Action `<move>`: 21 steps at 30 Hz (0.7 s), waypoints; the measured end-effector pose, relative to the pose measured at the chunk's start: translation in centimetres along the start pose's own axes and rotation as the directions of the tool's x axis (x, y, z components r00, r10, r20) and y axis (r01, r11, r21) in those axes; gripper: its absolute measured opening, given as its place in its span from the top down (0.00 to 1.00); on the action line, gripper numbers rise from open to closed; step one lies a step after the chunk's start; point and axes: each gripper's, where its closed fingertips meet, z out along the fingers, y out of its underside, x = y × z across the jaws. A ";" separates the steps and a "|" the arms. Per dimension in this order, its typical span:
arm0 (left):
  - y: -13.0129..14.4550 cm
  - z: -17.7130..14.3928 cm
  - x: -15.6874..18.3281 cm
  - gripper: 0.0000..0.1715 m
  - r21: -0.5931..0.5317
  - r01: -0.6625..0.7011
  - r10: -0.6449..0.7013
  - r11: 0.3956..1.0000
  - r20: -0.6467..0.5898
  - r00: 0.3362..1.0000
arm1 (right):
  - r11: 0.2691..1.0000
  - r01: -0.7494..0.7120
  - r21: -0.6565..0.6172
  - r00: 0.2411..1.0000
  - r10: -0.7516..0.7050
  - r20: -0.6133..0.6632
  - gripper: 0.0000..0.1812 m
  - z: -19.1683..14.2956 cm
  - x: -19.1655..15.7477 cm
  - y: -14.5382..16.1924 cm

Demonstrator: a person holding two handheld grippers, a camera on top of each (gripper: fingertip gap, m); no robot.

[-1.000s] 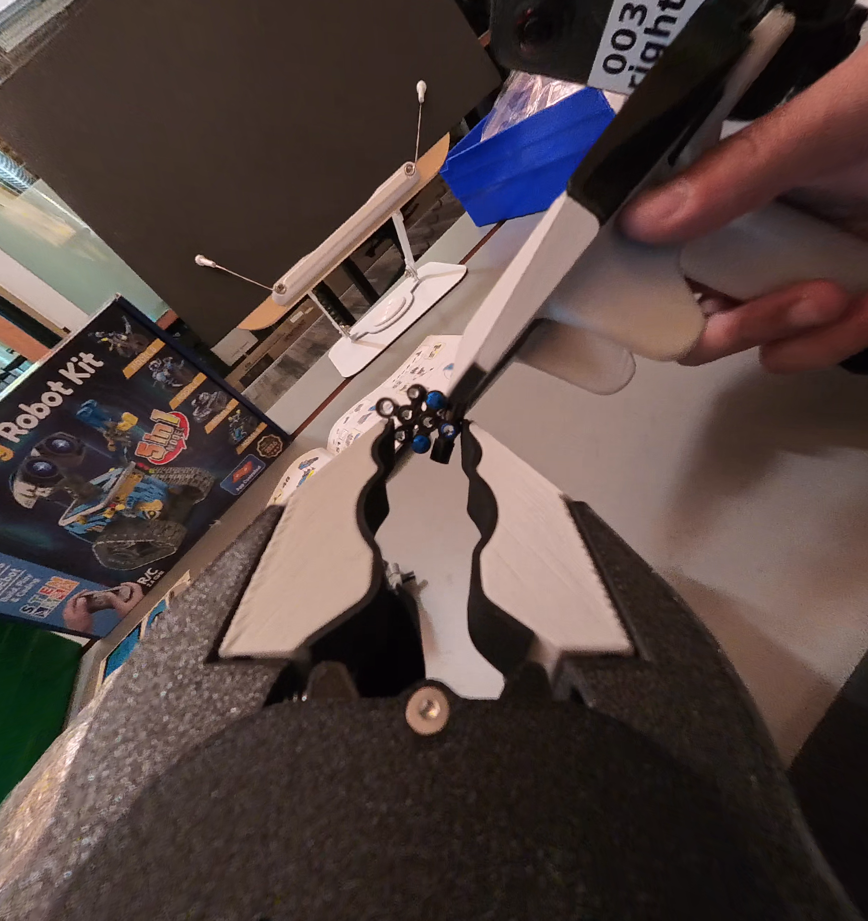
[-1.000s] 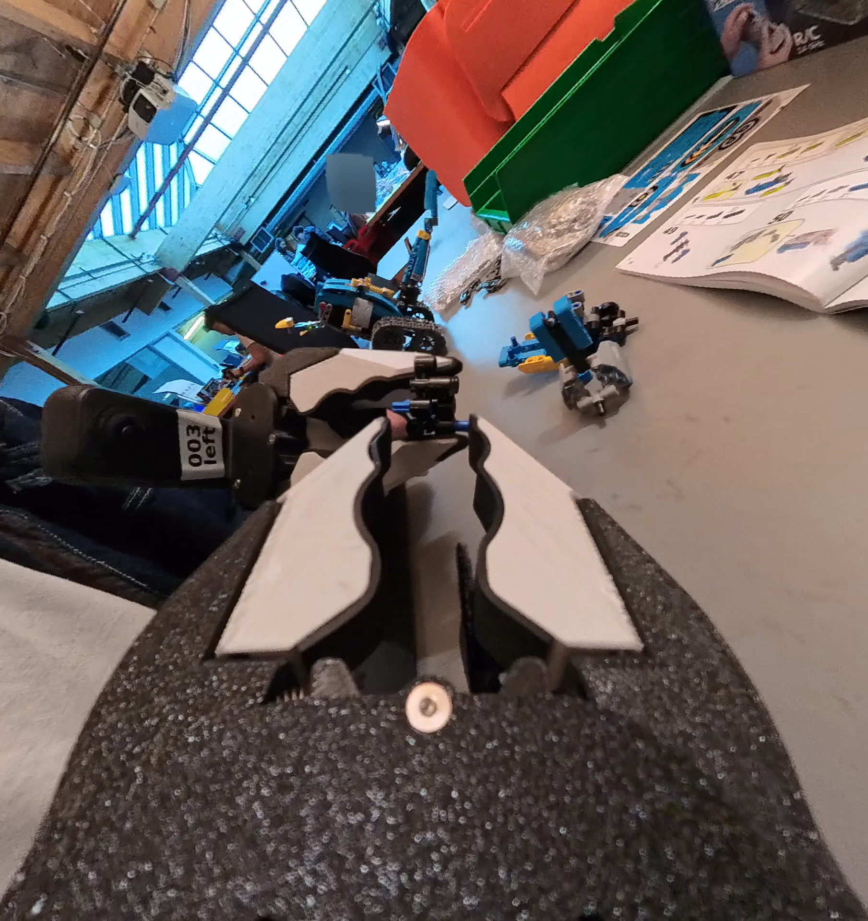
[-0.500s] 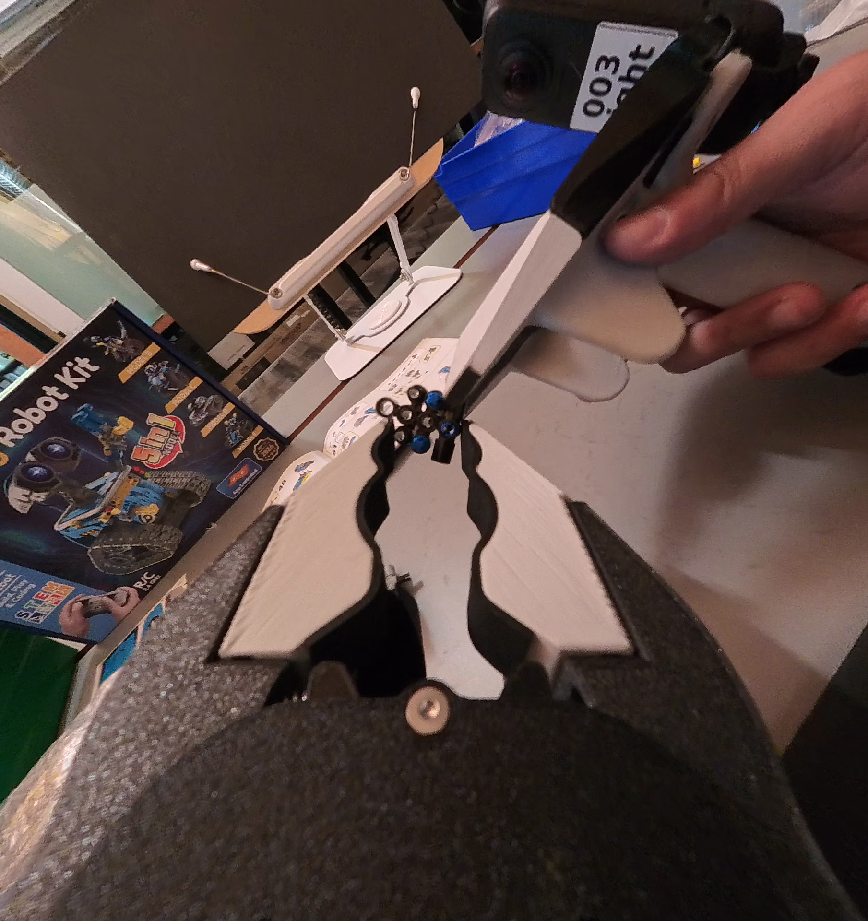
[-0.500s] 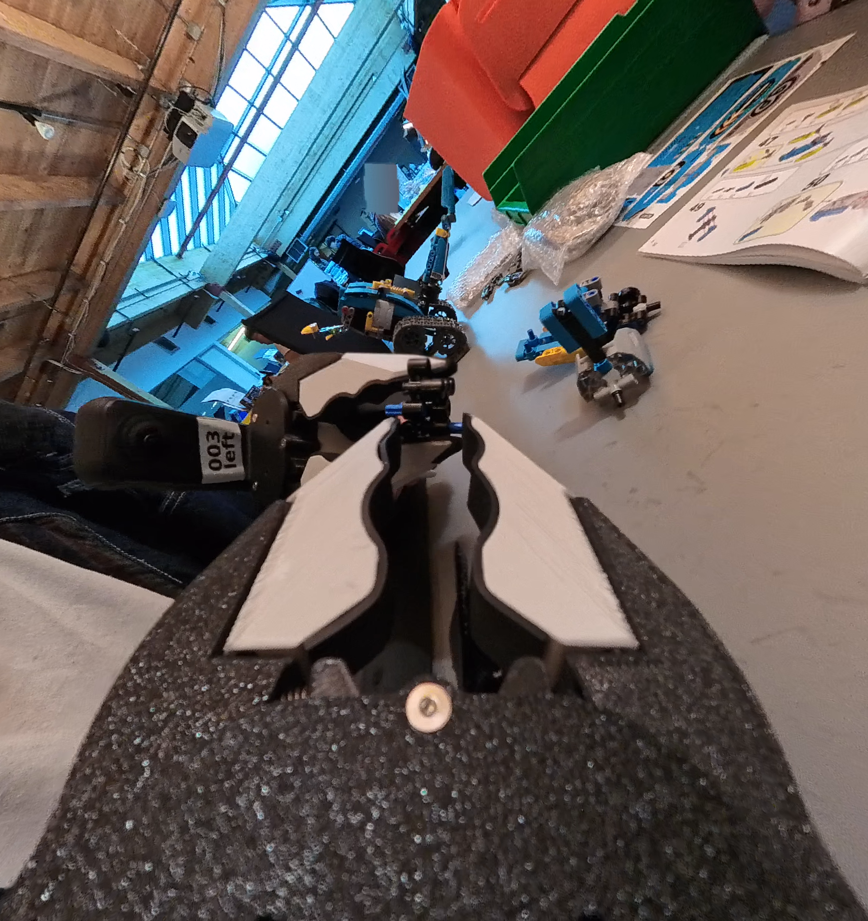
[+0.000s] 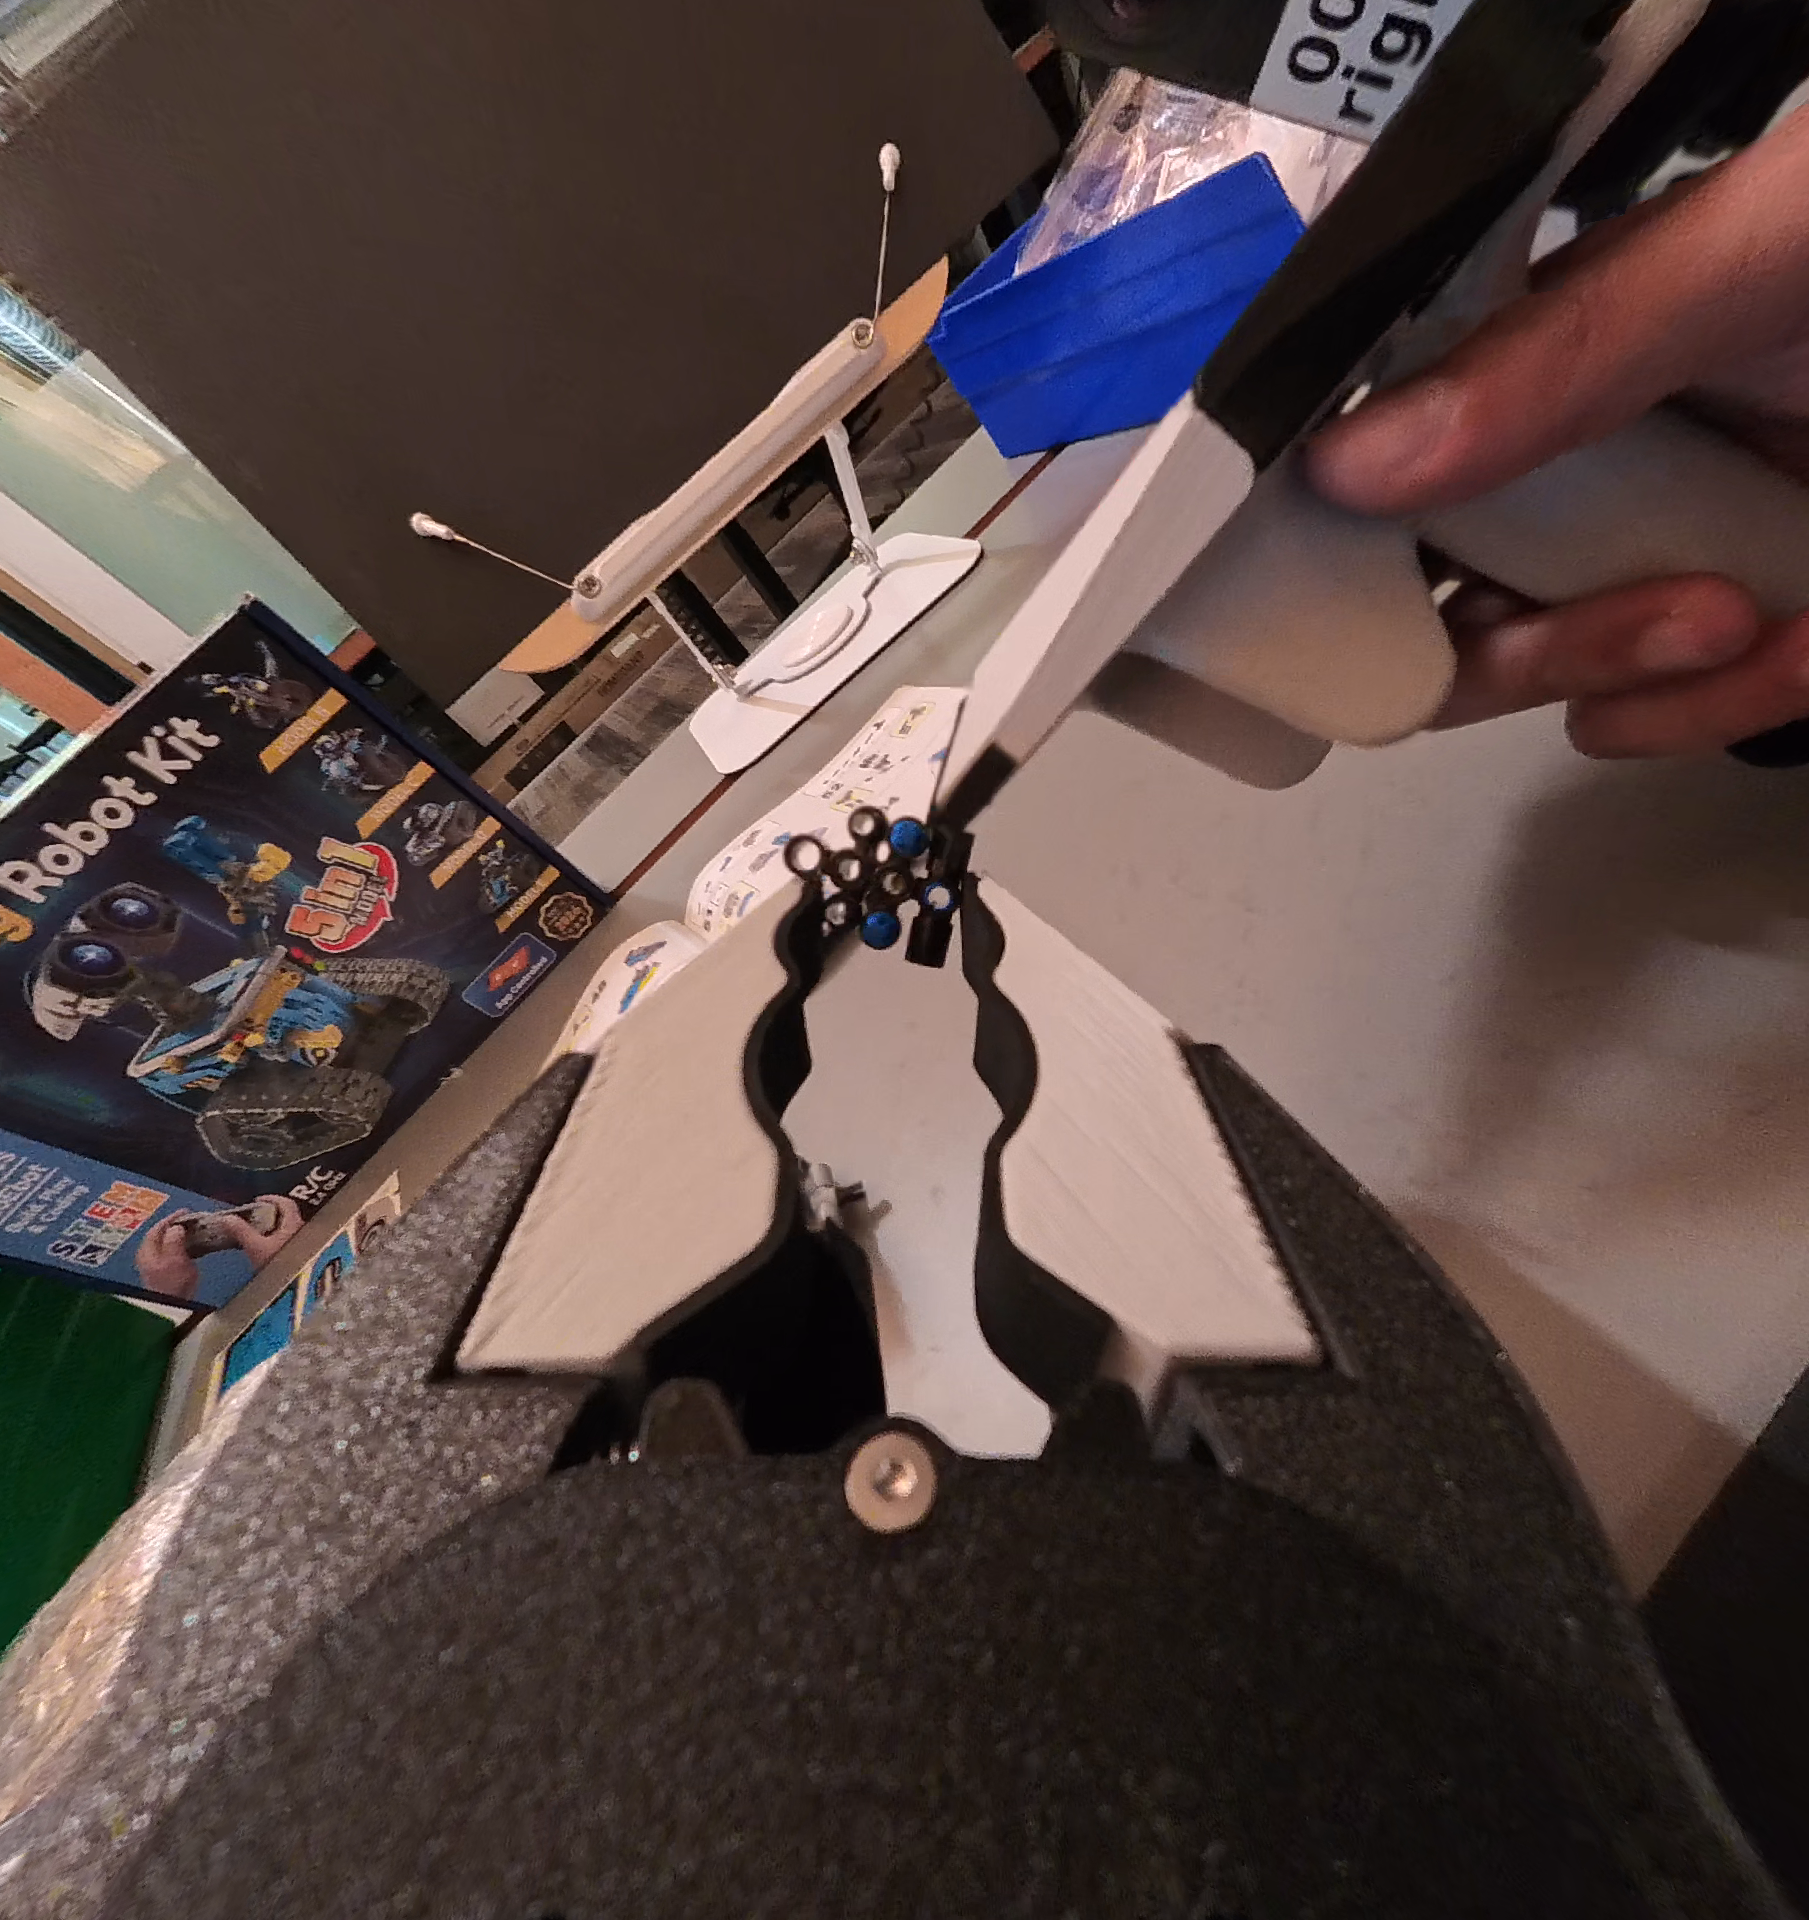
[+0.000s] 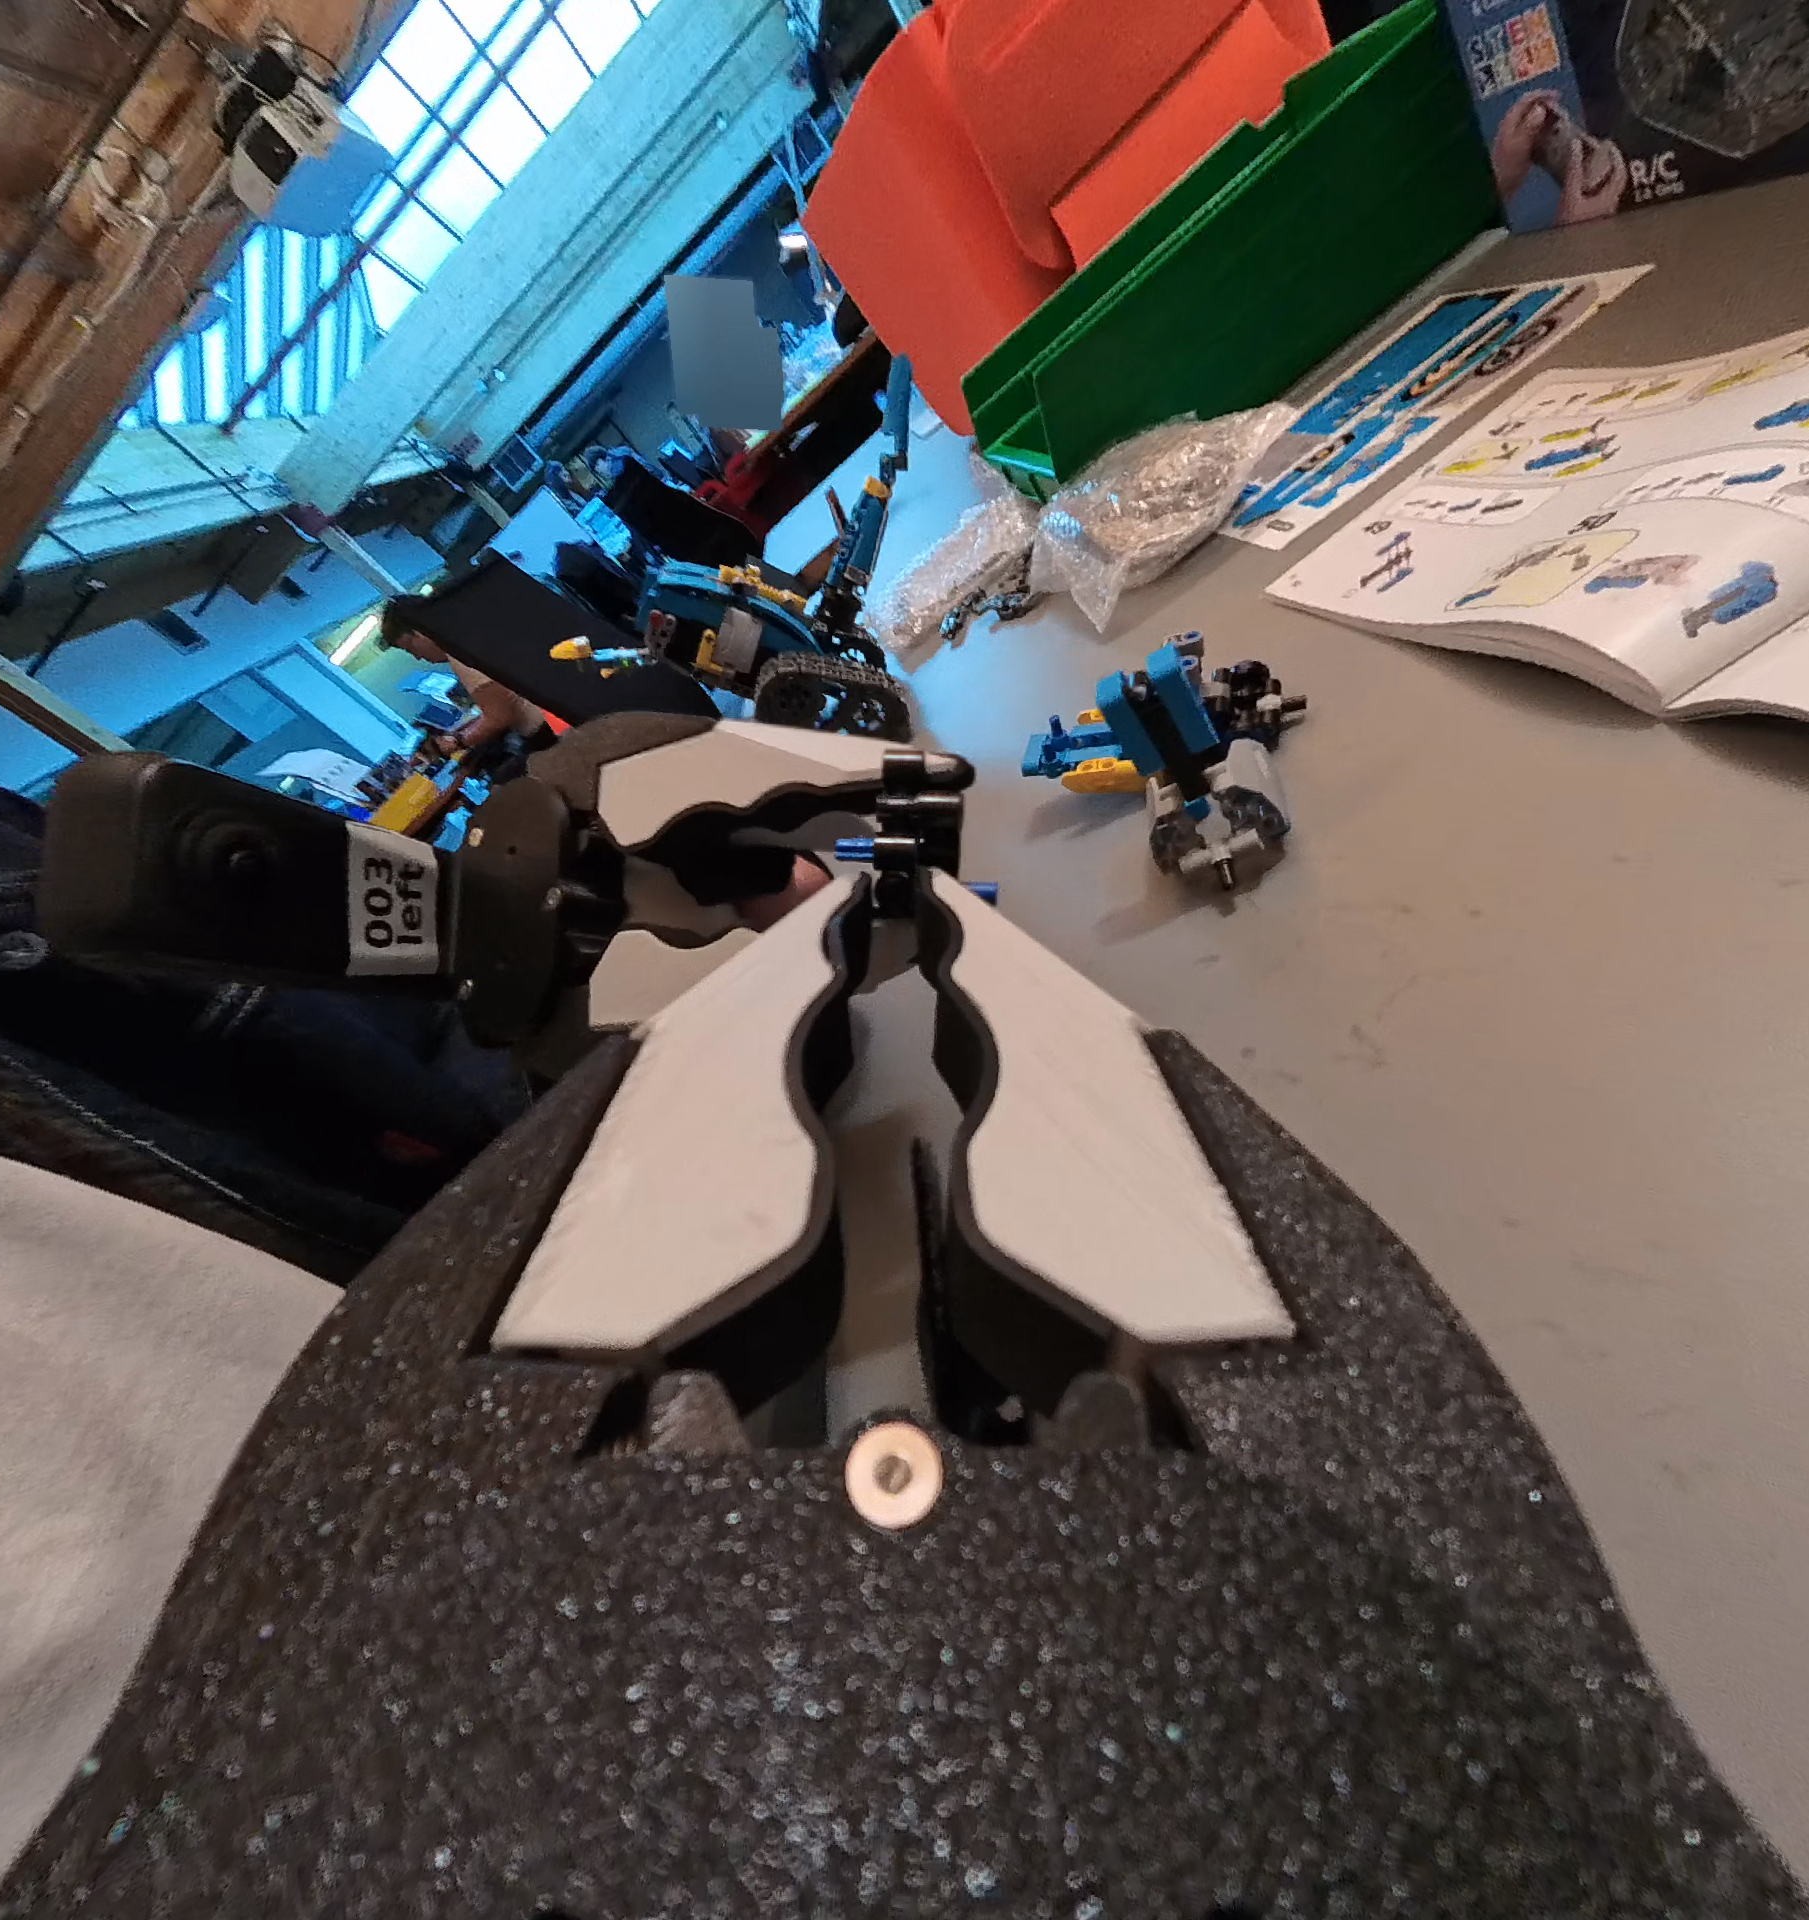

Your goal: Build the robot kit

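Note:
My left gripper (image 5: 887, 904) is shut on a small black building piece with blue pins (image 5: 879, 878), held above the grey table (image 5: 1347, 987). My right gripper (image 6: 895, 890) meets it from the other side, and its fingertips are closed on the piece's lower black end (image 6: 905, 831). In the left wrist view the right gripper (image 5: 967, 805) comes in from the upper right, held by a hand (image 5: 1658, 416). In the right wrist view the left gripper (image 6: 915, 821) reaches in from the left with the piece at its tips.
A half-built blue and yellow model (image 6: 1160, 748) lies on the table (image 6: 1502, 1091) near an open instruction booklet (image 6: 1606, 540). Plastic bags (image 6: 1139, 520), a green bin (image 6: 1243, 332), an orange bin (image 6: 983, 156) and a tracked model (image 6: 775, 644) are farther off. A kit box (image 5: 204, 935), a white stand (image 5: 775, 499) and a blue bin (image 5: 1108, 322) stand behind. Both grippers' tips are close together, under 4 cm apart.
The right gripper's jaws have narrowed from open to closed on the black piece's lower end. The left gripper has kept its hold with little movement.

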 end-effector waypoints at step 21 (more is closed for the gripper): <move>-2.0 -0.8 0.2 0.86 0.139 0.202 -0.186 0.969 -0.120 0.975 | 0.934 -0.355 0.039 0.890 0.324 0.319 0.97 -0.8 -1.8 -1.5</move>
